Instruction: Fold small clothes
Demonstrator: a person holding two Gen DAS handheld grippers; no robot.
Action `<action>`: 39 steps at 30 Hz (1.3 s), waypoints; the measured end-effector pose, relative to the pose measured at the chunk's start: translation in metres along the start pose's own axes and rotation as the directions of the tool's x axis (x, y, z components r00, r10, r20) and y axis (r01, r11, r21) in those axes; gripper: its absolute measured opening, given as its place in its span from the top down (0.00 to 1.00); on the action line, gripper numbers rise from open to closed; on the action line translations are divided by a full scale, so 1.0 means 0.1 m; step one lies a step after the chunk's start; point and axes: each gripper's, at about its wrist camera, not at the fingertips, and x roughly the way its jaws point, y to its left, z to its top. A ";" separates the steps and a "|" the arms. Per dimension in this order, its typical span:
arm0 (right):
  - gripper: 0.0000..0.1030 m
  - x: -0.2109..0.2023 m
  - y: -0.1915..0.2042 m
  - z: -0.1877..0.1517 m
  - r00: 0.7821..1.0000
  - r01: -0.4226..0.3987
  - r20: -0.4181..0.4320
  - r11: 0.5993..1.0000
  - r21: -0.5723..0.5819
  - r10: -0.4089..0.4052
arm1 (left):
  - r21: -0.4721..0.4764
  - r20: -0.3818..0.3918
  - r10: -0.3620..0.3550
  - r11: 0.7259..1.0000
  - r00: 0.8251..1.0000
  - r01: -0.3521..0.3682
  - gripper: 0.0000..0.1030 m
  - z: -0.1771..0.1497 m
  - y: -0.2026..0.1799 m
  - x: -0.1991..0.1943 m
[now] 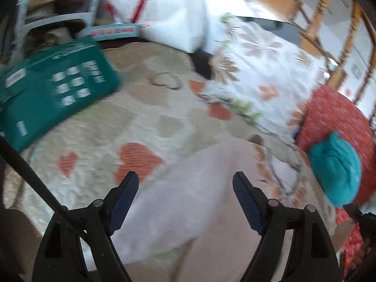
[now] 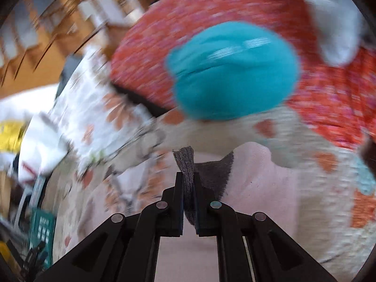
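A pale pink garment (image 1: 188, 188) lies on the heart-patterned bedspread (image 1: 141, 122). My left gripper (image 1: 185, 181) is open just above it, jaws wide apart with the pink cloth between and below them. In the right wrist view my right gripper (image 2: 188, 176) is shut on the garment's dark grey trim (image 2: 185, 162), with the pink cloth (image 2: 258, 183) spreading to the right. A folded teal garment (image 1: 336, 166) rests on a red patterned cushion (image 1: 336, 115); it also shows in the right wrist view (image 2: 232, 70).
A green box (image 1: 51, 91) lies at the left on the bedspread. A floral pillow (image 1: 258, 75) and white bags (image 1: 169, 14) sit behind. Wooden furniture (image 1: 317, 23) stands beyond the bed. Both views are motion-blurred.
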 end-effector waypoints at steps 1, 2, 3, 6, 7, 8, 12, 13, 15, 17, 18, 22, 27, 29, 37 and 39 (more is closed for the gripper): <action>0.93 0.14 0.21 -0.04 0.999 -0.023 -0.025 0.999 -0.023 0.022 | -0.015 -0.012 -0.004 1.000 1.000 0.003 0.21 0.01 0.06 0.02; 0.93 0.28 0.39 -0.09 0.998 -0.042 -0.048 0.998 -0.041 0.040 | -0.032 -0.020 -0.016 0.999 1.000 0.015 0.21 0.03 0.12 0.04; 0.93 0.43 0.60 -0.15 0.996 -0.061 -0.072 0.996 -0.059 0.057 | -0.047 -0.026 -0.023 0.999 0.999 0.021 0.21 0.04 0.17 0.04; 0.93 0.84 1.16 -0.38 0.982 -0.137 -0.146 0.986 -0.092 0.123 | -0.085 -0.026 -0.014 0.996 1.000 0.012 0.21 0.08 0.33 0.05; 0.93 0.97 1.31 -0.44 0.974 -0.165 -0.170 0.982 -0.095 0.147 | -0.096 -0.022 -0.007 0.995 1.000 0.005 0.21 0.09 0.37 0.05; 0.93 1.08 1.46 -0.52 0.965 -0.197 -0.196 0.975 -0.098 0.176 | -0.108 -0.023 0.001 0.994 1.000 -0.003 0.21 0.11 0.42 0.07; 0.93 1.57 2.03 -0.98 0.907 -0.311 -0.327 0.945 -0.102 0.264 | -0.149 -0.038 0.007 0.989 0.999 -0.013 0.21 0.14 0.58 0.10; 0.92 1.71 2.14 -1.11 0.892 -0.324 -0.366 0.939 -0.111 0.264 | -0.157 -0.035 0.010 0.987 0.999 -0.016 0.21 0.14 0.60 0.10; 0.89 1.94 2.24 -1.34 0.866 -0.320 -0.443 0.938 -0.132 0.233 | -0.168 -0.035 0.016 0.986 0.999 -0.022 0.21 0.15 0.64 0.10; 0.86 2.07 2.24 -1.50 0.841 -0.302 -0.505 0.943 -0.143 0.193 | -0.179 -0.036 0.011 0.984 0.999 -0.017 0.21 0.16 0.67 0.10; 0.83 2.09 2.21 -1.55 0.832 -0.296 -0.526 0.944 -0.149 0.178 | -0.184 -0.038 0.007 0.983 0.999 -0.014 0.21 0.16 0.68 0.10; 0.82 1.92 2.13 -1.71 0.816 -0.340 -0.562 0.900 -0.273 0.138 | -0.204 -0.067 -0.026 0.979 0.997 0.012 0.21 0.14 0.68 0.12; 0.35 1.65 2.00 -1.88 0.825 -0.368 -0.554 0.851 -0.375 0.113 | -0.210 -0.069 -0.040 0.977 0.997 0.025 0.21 0.11 0.63 0.10; 0.23 1.60 1.99 -1.97 0.831 -0.379 -0.541 0.843 -0.380 0.129 | -0.208 -0.069 -0.040 0.978 0.997 0.025 0.21 0.10 0.63 0.10; 0.00 1.30 2.15 -2.50 0.923 -0.311 -0.375 0.746 -0.589 0.089 | -0.231 -0.087 -0.045 0.973 0.995 0.023 0.21 0.07 0.67 0.11; 0.00 1.26 2.25 -2.63 0.946 -0.240 -0.325 0.695 -0.678 0.011 | -0.224 -0.084 -0.041 0.974 0.996 0.022 0.21 0.07 0.66 0.10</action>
